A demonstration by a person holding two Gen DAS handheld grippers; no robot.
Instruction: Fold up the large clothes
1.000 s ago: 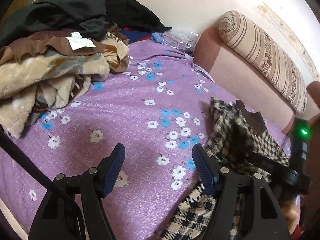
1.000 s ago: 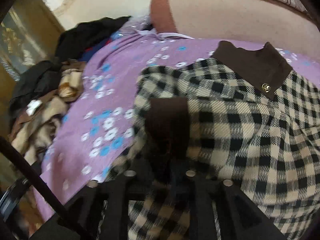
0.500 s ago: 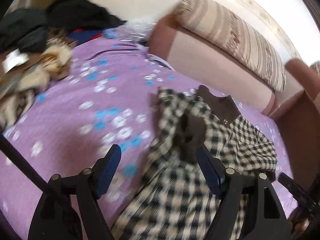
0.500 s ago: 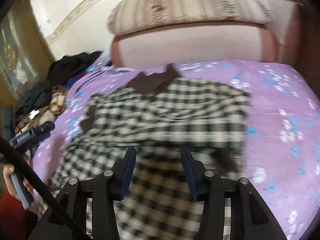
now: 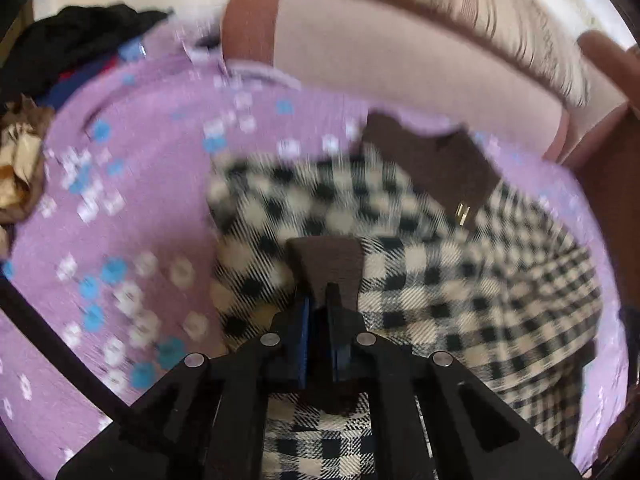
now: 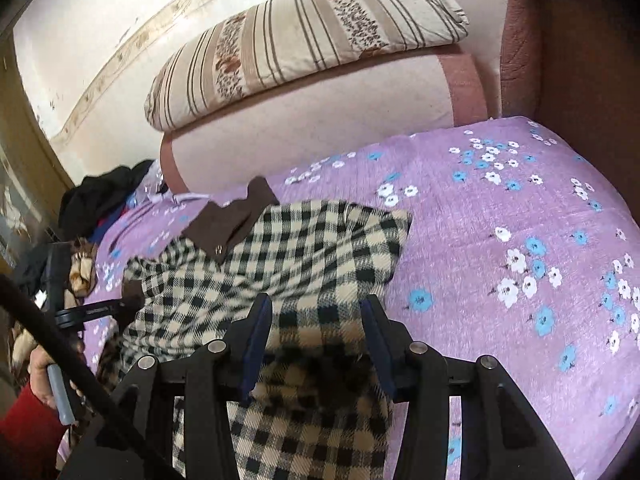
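Note:
A black-and-cream checked garment (image 6: 304, 264) with a brown collar (image 6: 236, 216) lies on the purple flowered bed cover (image 6: 500, 208). It also shows in the left wrist view (image 5: 420, 272), blurred. My left gripper (image 5: 318, 304) is shut on the garment's brown cuff (image 5: 326, 260) at its left side. The left gripper also shows in the right wrist view (image 6: 120, 304), at the garment's left edge. My right gripper (image 6: 316, 312) is open, its jaws standing over the near part of the garment with checked cloth between them.
A striped cushion (image 6: 304, 40) lies on the pink sofa back (image 6: 320, 112) behind the bed cover. A pile of dark and beige clothes (image 6: 96, 208) sits at the far left. A brown armrest (image 6: 560, 60) stands at the right.
My left gripper swung right from the bare cover to the garment and shut on the brown cuff. My right gripper let go, opened and moved toward the garment's right side.

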